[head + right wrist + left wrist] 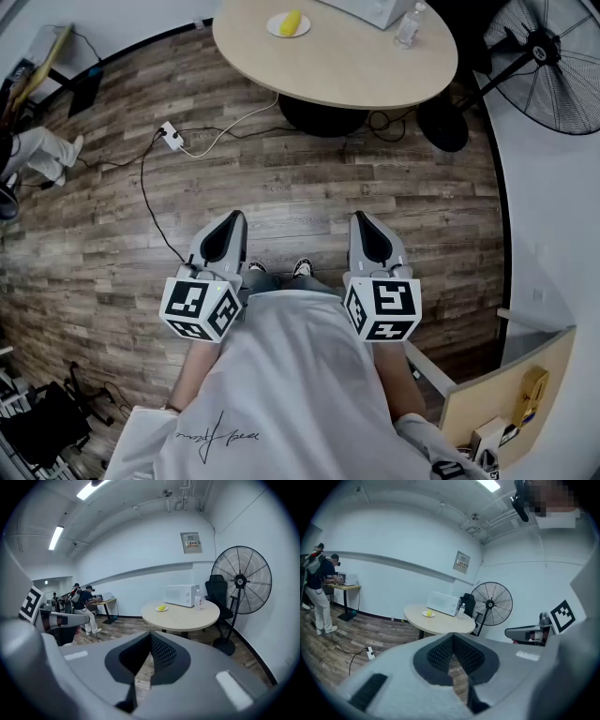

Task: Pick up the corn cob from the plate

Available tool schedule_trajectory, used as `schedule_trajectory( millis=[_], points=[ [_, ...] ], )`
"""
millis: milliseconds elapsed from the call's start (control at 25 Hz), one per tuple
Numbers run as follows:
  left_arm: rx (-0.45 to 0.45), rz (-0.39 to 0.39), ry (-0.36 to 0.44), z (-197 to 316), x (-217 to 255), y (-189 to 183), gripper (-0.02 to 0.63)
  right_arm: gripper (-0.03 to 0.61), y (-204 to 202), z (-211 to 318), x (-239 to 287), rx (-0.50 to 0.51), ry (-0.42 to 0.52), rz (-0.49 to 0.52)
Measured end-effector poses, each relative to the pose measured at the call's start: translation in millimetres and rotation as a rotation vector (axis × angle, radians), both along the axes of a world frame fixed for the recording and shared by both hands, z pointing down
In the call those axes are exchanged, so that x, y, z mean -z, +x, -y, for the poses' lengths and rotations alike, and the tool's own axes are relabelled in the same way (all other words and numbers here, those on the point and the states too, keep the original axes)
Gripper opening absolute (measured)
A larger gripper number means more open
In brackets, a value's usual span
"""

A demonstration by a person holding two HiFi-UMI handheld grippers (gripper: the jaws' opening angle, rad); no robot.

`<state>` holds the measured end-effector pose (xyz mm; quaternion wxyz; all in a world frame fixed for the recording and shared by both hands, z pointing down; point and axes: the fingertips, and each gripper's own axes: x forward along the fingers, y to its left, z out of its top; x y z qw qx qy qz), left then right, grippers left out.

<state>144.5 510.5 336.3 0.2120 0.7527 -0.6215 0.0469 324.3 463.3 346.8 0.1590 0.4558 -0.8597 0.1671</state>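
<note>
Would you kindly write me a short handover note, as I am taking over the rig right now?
Left gripper: jaws together, empty, held low before the body.
Right gripper: the same.
Corn cob lies on its plate on the round table, well ahead of both grippers.
Done: nothing yet.
Left: approach the table, open one gripper's jaws, grasp the cob, lift it off.

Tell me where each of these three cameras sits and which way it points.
Head view: on the person's head, looking steeply down; shows shirt, left tongs, right tongs.
Left gripper view: on the left tongs, looking along its shut jaws toward the round table.
Right gripper view: on the right tongs, facing likewise, jaws shut.
Shared: all show the corn cob on its plate.
</note>
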Motion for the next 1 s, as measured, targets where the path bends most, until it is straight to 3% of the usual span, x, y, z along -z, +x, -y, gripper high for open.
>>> schedule_trajectory(
  millis=[360, 520, 600, 680, 760, 1000],
  points=[
    [0.053, 0.015, -0.008, -8.8, -2.0, -6.6, -0.009, -0.001, 1.6, 6.4, 4.7, 0.044, 0.018, 0.015],
    [0.048, 0.033, -0.007, -7.8, 0.3, -1.1, -0.009, 0.004, 5.3, 5.6, 7.2, 0.056, -0.003, 0.123],
    [0.029, 0.077, 0.0, -6.8, 2.8, 1.9, -0.009, 0.008, 0.9, 2.1, 9.2, 0.109, -0.008, 0.155],
    [0.003, 0.119, 0.016, -5.5, 6.8, 4.3, -0.009, 0.009, -6.1, -0.6, 7.6, 0.171, -0.009, 0.124],
    [-0.008, 0.096, 0.033, -1.8, 10.5, 4.1, -0.007, 0.009, -13.6, 1.8, 5.2, 0.205, -0.021, 0.12],
    [-0.002, 0.071, 0.009, 18.3, 0.9, -9.2, -0.003, 0.008, -29.2, 28.5, -6.7, 0.15, -0.035, 0.095]
  ],
)
